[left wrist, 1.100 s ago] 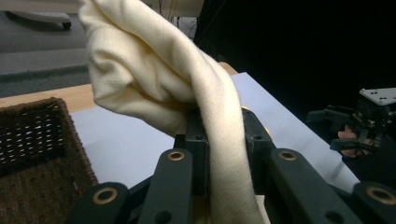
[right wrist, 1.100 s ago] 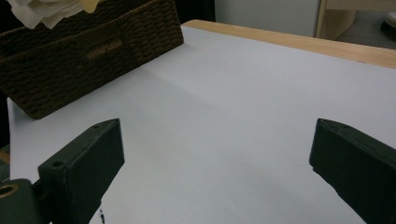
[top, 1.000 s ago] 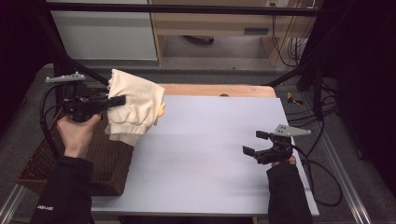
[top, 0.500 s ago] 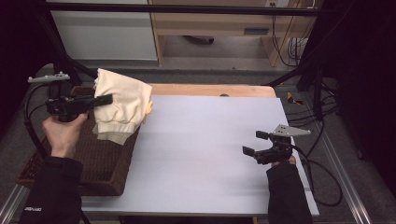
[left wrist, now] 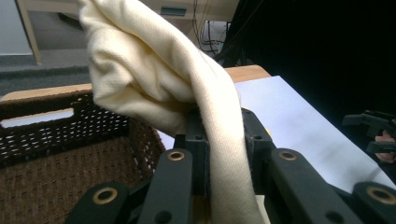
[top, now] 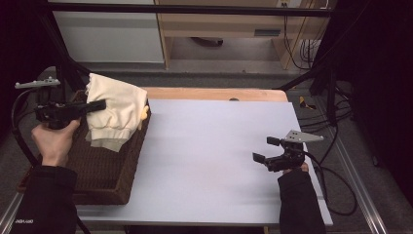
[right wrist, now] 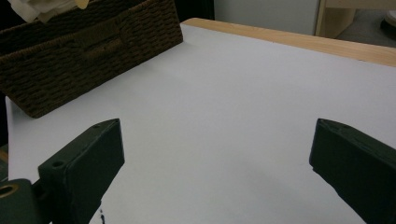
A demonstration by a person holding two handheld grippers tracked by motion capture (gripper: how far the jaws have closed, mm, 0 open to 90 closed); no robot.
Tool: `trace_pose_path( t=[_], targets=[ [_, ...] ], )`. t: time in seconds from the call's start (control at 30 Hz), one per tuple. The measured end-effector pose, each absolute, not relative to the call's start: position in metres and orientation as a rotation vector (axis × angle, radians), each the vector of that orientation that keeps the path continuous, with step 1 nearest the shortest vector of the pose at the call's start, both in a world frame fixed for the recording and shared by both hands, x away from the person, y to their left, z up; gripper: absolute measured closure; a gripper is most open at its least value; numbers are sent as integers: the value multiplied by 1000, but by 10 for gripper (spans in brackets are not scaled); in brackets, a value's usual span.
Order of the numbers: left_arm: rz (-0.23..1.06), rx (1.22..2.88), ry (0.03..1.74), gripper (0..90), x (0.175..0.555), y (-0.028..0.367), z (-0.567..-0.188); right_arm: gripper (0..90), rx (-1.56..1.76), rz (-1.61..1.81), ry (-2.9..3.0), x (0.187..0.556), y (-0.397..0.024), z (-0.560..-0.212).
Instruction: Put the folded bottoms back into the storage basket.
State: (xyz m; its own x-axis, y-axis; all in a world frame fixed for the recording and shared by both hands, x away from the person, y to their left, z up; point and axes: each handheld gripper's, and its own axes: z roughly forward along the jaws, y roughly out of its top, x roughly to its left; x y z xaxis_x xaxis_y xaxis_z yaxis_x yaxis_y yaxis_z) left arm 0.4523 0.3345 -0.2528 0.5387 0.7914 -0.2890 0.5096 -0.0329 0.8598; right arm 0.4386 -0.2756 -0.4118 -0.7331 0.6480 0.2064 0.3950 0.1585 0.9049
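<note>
Wicker basket [top: 104, 168] sitting at table's left edge; I'm holding my left gripper [top: 92, 107] over it, jaws clamped on a cream cloth [top: 114, 112] hanging above the basket. Lowering before releasing seems wise, so folds are landing inside. My right gripper [top: 263, 151] is resting wide open, empty, on the white table [top: 209, 146].

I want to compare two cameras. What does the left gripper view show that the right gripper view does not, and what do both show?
Left gripper view alone: the left gripper, its jaws shut on a cream cloth held over the wicker basket, with the basket's inside visible. Right gripper view alone: the right gripper, its jaws wide apart and holding nothing, and the basket's outer wall. Both: the basket, the cloth, the white table top and its wooden far edge.
</note>
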Motion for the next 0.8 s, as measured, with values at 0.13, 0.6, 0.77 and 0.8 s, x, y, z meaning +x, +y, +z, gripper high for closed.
trace_pose_path(
  t=[0.13, 0.6, 0.77, 0.8],
  targets=[
    [328, 1682, 1116, 764, 451, 342, -255, 33, 1015, 1608, 2204, 439, -276, -412],
    [346, 1675, 1162, 764, 448, 362, -262, 33, 1017, 1607, 2203, 439, -276, -412],
    [351, 1671, 1178, 764, 447, 369, -266, 33, 1018, 1609, 2202, 439, -276, -412],
    [351, 1668, 1184, 764, 446, 370, -267, 33, 1018, 1610, 2201, 439, -276, -412]
  ],
)
